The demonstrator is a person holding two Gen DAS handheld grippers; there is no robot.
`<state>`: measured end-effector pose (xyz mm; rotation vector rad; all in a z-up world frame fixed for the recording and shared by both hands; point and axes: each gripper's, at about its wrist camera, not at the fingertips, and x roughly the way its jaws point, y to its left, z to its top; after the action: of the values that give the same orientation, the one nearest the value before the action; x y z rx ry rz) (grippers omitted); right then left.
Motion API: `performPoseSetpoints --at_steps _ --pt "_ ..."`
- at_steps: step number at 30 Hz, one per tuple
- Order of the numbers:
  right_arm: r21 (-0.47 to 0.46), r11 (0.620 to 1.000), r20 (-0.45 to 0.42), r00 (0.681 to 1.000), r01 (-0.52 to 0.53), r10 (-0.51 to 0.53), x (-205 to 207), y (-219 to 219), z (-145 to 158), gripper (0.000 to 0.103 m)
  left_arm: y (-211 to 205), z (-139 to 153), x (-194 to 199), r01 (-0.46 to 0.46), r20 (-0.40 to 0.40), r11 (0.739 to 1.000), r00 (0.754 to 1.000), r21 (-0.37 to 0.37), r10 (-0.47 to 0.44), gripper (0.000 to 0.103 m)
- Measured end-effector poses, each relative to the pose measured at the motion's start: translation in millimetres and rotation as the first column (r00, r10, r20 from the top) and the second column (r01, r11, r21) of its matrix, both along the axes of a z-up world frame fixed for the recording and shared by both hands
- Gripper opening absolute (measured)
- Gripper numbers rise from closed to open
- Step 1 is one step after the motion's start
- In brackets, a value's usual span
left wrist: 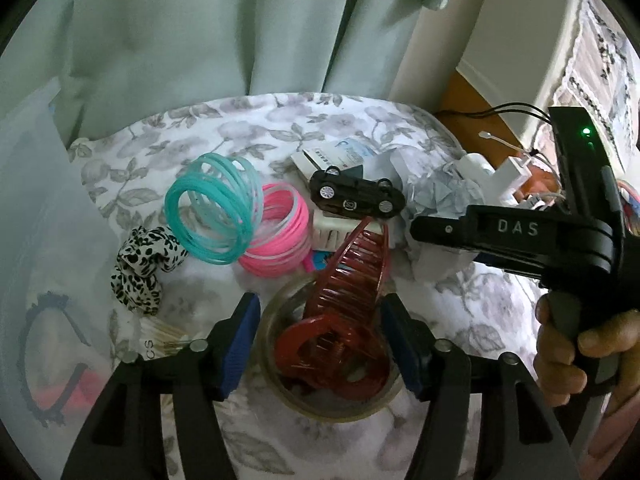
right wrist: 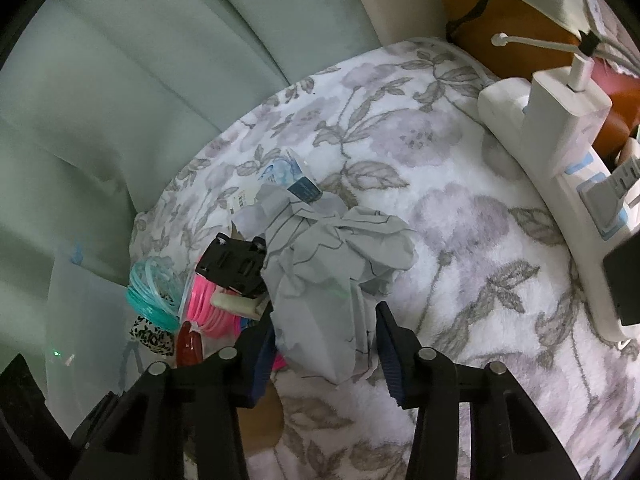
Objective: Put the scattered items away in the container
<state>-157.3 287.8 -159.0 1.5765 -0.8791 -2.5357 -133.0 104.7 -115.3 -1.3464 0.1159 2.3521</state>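
Note:
My left gripper [left wrist: 320, 340] points down over a clear tape roll [left wrist: 280, 396] with a dark red claw clip [left wrist: 352, 280] lying across it. Its blue pads flank the roll closely, and a thin gap shows on the left side. My right gripper [right wrist: 326, 340] has its pads against both sides of a crumpled grey paper [right wrist: 336, 256]. In the left wrist view this right gripper [left wrist: 424, 232] reaches in from the right, held by a hand [left wrist: 568, 352]. The translucent container [left wrist: 40, 240] stands at the left with a black headband [left wrist: 36, 344] inside.
Teal bangles [left wrist: 212, 208], pink bangles [left wrist: 280, 236], a black toy car [left wrist: 356, 196], a spotted scrunchie [left wrist: 144, 264] and a white box [left wrist: 320, 160] lie on the floral cloth [right wrist: 460, 208]. A white power strip [right wrist: 560, 200] with chargers lines the right edge. Curtains hang behind.

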Motion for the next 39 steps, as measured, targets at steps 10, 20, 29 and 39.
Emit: performPoseSetpoints --at_steps 10,20,29,39 --pt "-0.026 1.000 -0.008 1.000 0.015 -0.015 3.0 4.8 2.7 0.047 4.7 1.2 8.5 0.035 -0.027 0.997 0.999 -0.066 -0.036 0.064" --pt "-0.032 0.999 -0.030 0.999 0.034 -0.035 14.9 11.8 15.3 0.047 4.0 0.1 11.0 0.028 -0.057 0.994 0.998 -0.104 -0.034 0.050" --pt "-0.036 0.998 -0.063 0.997 0.045 -0.047 32.0 19.2 33.2 0.047 3.9 14.7 17.0 0.034 -0.086 0.996 0.995 -0.085 -0.041 0.047" --pt "-0.042 0.997 -0.145 0.987 0.064 -0.069 58.9 27.0 70.0 0.046 4.1 53.6 37.2 0.029 -0.161 0.997 0.986 -0.065 -0.039 0.047"
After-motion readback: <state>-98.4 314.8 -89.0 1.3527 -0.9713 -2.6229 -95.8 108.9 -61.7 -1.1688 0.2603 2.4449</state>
